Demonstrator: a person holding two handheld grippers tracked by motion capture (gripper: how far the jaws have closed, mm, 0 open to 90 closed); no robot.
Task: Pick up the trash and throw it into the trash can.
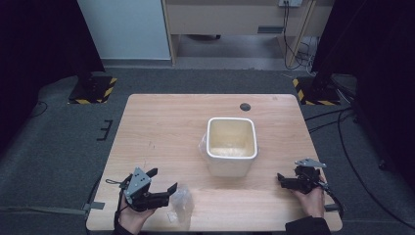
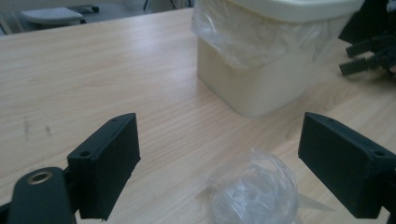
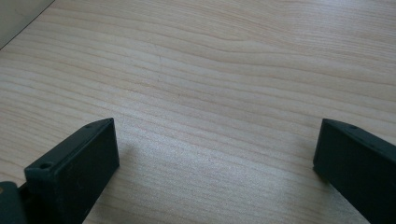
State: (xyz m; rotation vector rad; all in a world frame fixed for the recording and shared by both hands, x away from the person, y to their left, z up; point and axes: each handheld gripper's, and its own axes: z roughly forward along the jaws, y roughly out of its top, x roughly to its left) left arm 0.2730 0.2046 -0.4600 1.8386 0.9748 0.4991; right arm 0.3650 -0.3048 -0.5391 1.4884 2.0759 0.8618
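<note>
A cream square bin (image 1: 229,167) with a clear plastic liner (image 2: 243,42) stands in the middle of the wooden table (image 1: 161,127). A crumpled clear plastic bag (image 1: 181,201) lies near the table's front edge, left of centre. My left gripper (image 1: 163,179) is open just left of the bag. In the left gripper view the bag (image 2: 254,191) lies low between the jaws of my left gripper (image 2: 223,135), touching neither, with the bin (image 2: 261,84) behind. My right gripper (image 1: 283,180) is open at the front right, and in its own view my right gripper (image 3: 215,140) has only bare wood between its jaws.
A dark round cable hole (image 1: 245,106) sits near the table's far edge. The other hand's gripper (image 2: 369,56) shows past the bin at the top right of the left gripper view. Stands with yellow-black striped bases (image 1: 93,90) are on the floor beyond the table.
</note>
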